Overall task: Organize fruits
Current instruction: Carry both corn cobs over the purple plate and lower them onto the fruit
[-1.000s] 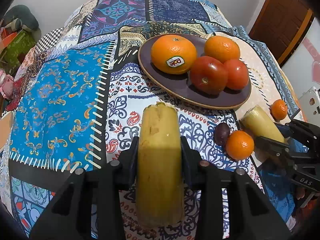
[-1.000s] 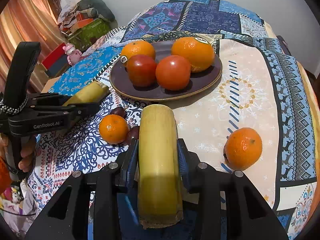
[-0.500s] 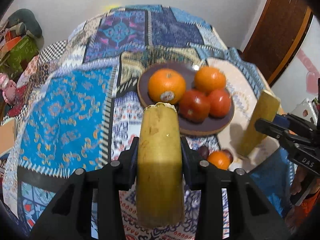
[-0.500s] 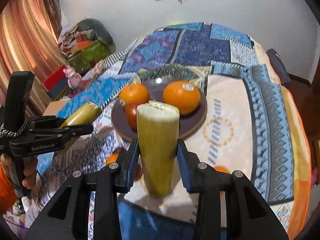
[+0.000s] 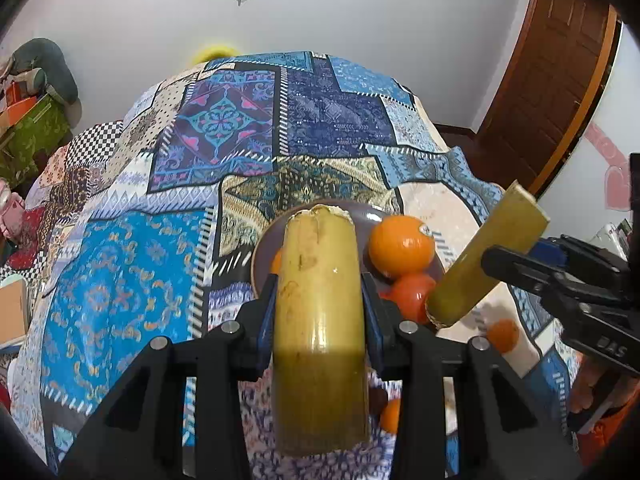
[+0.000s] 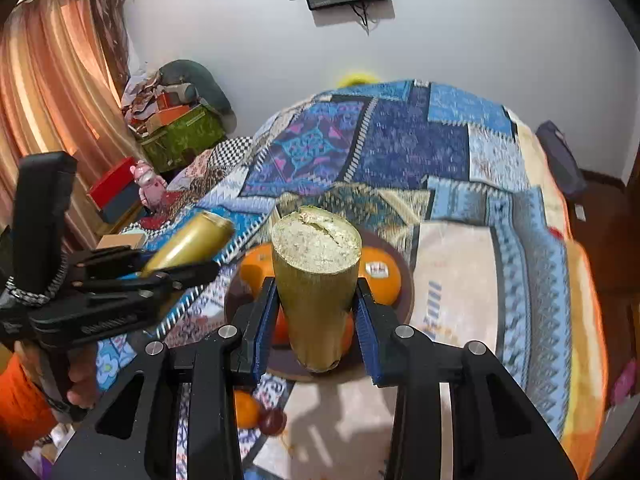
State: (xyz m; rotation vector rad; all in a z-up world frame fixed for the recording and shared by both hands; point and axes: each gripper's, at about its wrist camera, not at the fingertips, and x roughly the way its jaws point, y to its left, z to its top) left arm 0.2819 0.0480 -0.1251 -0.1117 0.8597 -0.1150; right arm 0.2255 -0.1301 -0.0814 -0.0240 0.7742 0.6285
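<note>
Yellow-green, fibrous cane segments, cylindrical with rough cut ends, sit in both tools above the patchwork-covered bed (image 5: 132, 280). The left gripper (image 5: 320, 320) has its jaws pinching one cane piece (image 5: 320, 320); the right gripper (image 6: 316, 312) pinches another cane segment (image 6: 316, 280). Below, smooth round oranges (image 5: 401, 246) rest on a dark plate (image 5: 264, 252).

The room is evenly bright, and orange daylight glows through the long curtain (image 6: 60, 92). Both views bulge, their corners black. The patchwork cloth (image 6: 520, 280) smears with motion blur in the right view; the left view stays sharp.
</note>
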